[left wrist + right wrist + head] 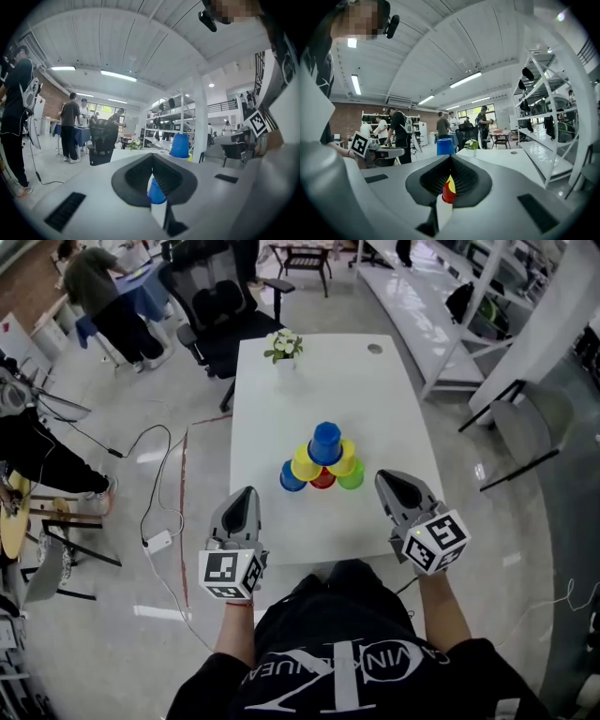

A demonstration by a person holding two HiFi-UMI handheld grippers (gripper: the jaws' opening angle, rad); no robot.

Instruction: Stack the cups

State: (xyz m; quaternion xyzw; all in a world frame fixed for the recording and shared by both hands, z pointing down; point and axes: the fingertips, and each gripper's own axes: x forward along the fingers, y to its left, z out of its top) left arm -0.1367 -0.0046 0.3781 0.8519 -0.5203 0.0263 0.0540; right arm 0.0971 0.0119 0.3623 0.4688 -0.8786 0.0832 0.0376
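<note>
A pyramid of cups stands mid-table on the white table (328,381). Its bottom row is a blue cup (291,478), a red cup (322,481) and a green cup (353,476). Two yellow cups (305,465) rest on them, and a blue cup (326,442) tops the pile. My left gripper (246,495) hovers at the table's front left, shut and empty. My right gripper (390,480) is at the front right, also shut and empty. Both point toward the pile and touch no cup. Past the left gripper's (152,160) jaws I see the top blue cup (180,146). The right gripper (451,161) looks at the red cup (449,195).
A small potted plant (284,348) stands at the table's far edge. A black office chair (220,310) is behind it on the left. Cables and a power strip (157,541) lie on the floor left of the table. Metal shelving (441,324) runs along the right.
</note>
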